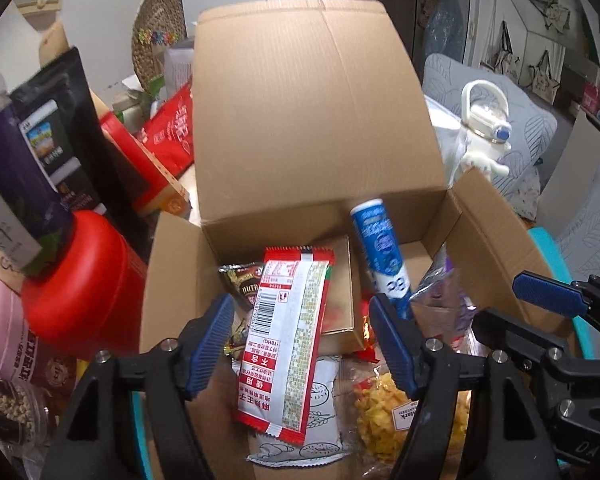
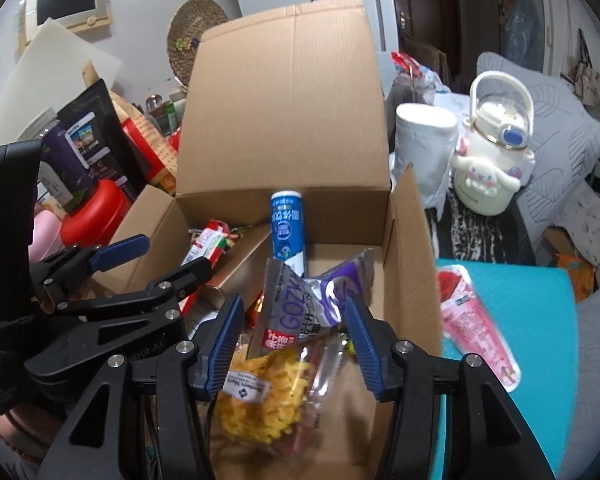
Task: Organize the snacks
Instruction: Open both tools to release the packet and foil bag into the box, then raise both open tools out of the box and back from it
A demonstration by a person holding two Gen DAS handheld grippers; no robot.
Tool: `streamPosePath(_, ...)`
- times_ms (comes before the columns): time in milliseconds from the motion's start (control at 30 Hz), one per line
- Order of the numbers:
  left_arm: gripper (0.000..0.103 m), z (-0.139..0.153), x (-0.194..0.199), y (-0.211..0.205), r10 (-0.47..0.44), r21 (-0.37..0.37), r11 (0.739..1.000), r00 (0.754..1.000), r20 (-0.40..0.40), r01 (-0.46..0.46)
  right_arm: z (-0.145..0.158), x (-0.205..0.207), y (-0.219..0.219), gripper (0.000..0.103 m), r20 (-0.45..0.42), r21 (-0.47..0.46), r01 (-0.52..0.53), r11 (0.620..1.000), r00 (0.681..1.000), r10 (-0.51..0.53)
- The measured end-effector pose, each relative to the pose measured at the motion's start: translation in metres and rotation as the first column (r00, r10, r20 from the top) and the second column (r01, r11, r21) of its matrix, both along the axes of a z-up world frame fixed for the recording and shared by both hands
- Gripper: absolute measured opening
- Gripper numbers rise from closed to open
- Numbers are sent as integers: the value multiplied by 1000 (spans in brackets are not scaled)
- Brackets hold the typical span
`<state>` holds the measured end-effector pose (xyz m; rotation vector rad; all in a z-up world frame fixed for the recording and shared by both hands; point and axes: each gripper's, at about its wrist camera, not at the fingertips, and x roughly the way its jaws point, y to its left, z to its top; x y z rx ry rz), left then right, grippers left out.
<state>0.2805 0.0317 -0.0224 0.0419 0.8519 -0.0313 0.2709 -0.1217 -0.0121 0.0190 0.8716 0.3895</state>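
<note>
An open cardboard box [image 1: 320,128] holds several snacks. My left gripper [image 1: 302,344] is open over it. A red and white snack packet [image 1: 288,344] lies between its blue fingers [image 1: 212,340], with a gap on each side. Under the packet are a white printed bag [image 1: 324,420] and a gold box [image 1: 342,280]. A blue tube [image 2: 288,228] leans upright at the box's back. My right gripper [image 2: 294,344] is open too. A crumpled purple packet [image 2: 312,304] sits loosely between its fingers, on a clear bag of yellow chips [image 2: 268,396].
Left of the box stand a red canister [image 1: 84,280], a black pouch [image 1: 60,132] and other packets. To the right are a cream character bottle [image 2: 492,168], a paper roll [image 2: 424,140] and a pink packet [image 2: 472,320] on a teal surface [image 2: 540,320].
</note>
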Motion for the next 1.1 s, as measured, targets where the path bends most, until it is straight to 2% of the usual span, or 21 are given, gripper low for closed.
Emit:
streamPosePath(200, 70, 33, -21, -1, -5, -1, 1000, 998, 65, 5, 29, -15, -4, 53, 54, 21, -4, 1000, 999, 3)
streamPosePath(333, 70, 60, -39, -1, -6, -2, 1000, 993, 120, 7, 58, -34, -7, 53, 121, 36, -3, 999, 993, -1)
streamPosePath(533, 70, 102, -75, -1, -10, -15, 1000, 977, 214, 13, 101, -73, -9, 53, 245, 43, -5, 999, 969, -5)
streamPosePath(767, 70, 138, -125, -2, -24, -34, 999, 954, 299, 36, 134, -120, -15, 53, 346, 52, 2, 999, 938, -20)
streamPosePath(833, 70, 145, -137, -3, -26, -29, 999, 949, 316, 37, 140, -135, -17, 59, 371, 52, 9, 999, 928, -28)
streamPosePath(867, 74, 149, -147, -3, -29, -32, 999, 945, 327, 42, 142, -141, -18, 64, 383, 53, 11, 999, 923, -30)
streamPosePath(967, 88, 156, -168, -2, -32, -50, 997, 932, 360, 54, 147, -162, -21, 66, 414, 49, 24, 999, 909, -42)
streamPosePath(1033, 88, 158, -181, -3, -35, -46, 997, 924, 380, 56, 148, -173, -25, 67, 422, 57, 42, 997, 904, -62)
streamPosePath(1100, 88, 160, -194, -3, -36, -42, 998, 920, 390, 57, 148, -186, -29, 73, 440, 62, 57, 996, 895, -79)
